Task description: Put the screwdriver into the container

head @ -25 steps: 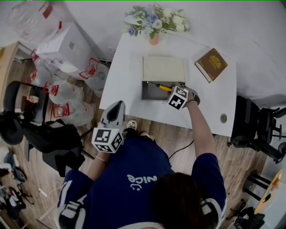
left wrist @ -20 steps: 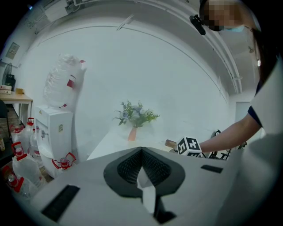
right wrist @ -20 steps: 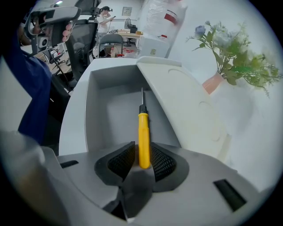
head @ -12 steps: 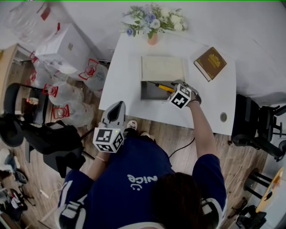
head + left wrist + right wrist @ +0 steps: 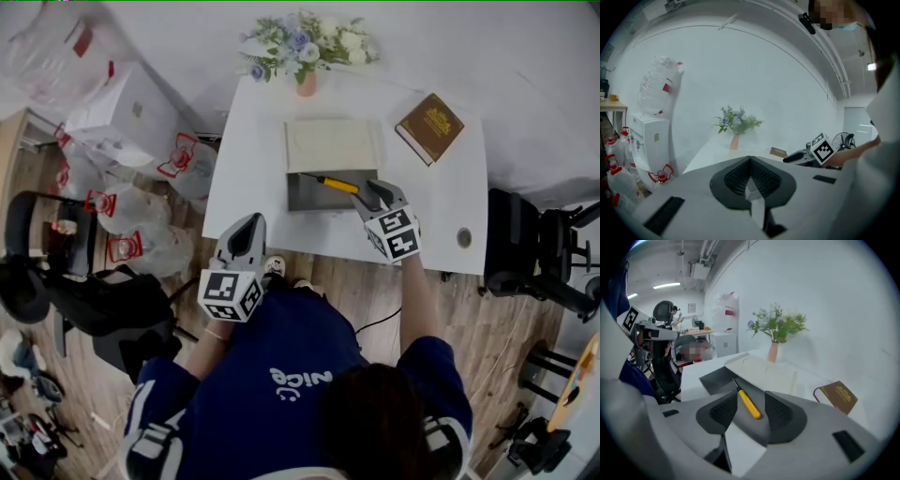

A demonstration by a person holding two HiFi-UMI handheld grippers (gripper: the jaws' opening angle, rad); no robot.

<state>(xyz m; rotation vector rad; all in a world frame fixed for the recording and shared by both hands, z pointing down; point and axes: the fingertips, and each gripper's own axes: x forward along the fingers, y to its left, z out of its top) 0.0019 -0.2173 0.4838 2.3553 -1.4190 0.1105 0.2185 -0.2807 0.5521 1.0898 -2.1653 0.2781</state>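
Observation:
The screwdriver (image 5: 335, 184), yellow-handled with a thin dark shaft, lies slantwise in the grey container (image 5: 296, 194) on the white table (image 5: 246, 183). My right gripper (image 5: 374, 191) sits just off the container's right end, open, with nothing between its fingers. In the right gripper view the screwdriver (image 5: 748, 403) lies beyond the spread pads, untouched, inside the container (image 5: 716, 376). My left gripper (image 5: 246, 226) hangs off the table near the person's body, shut and empty; its pads (image 5: 740, 174) meet at the tips.
A cream lid (image 5: 333, 143) lies against the container's far side. A brown book (image 5: 429, 127) lies at the back right, a flower vase (image 5: 306, 81) at the back edge, a small round object (image 5: 464, 237) at front right. Black chairs (image 5: 527, 255) and water bottles (image 5: 131, 202) flank the table.
My right gripper has let go of the screwdriver and drawn back toward the person. The screwdriver now rests in the container. The left gripper has barely moved.

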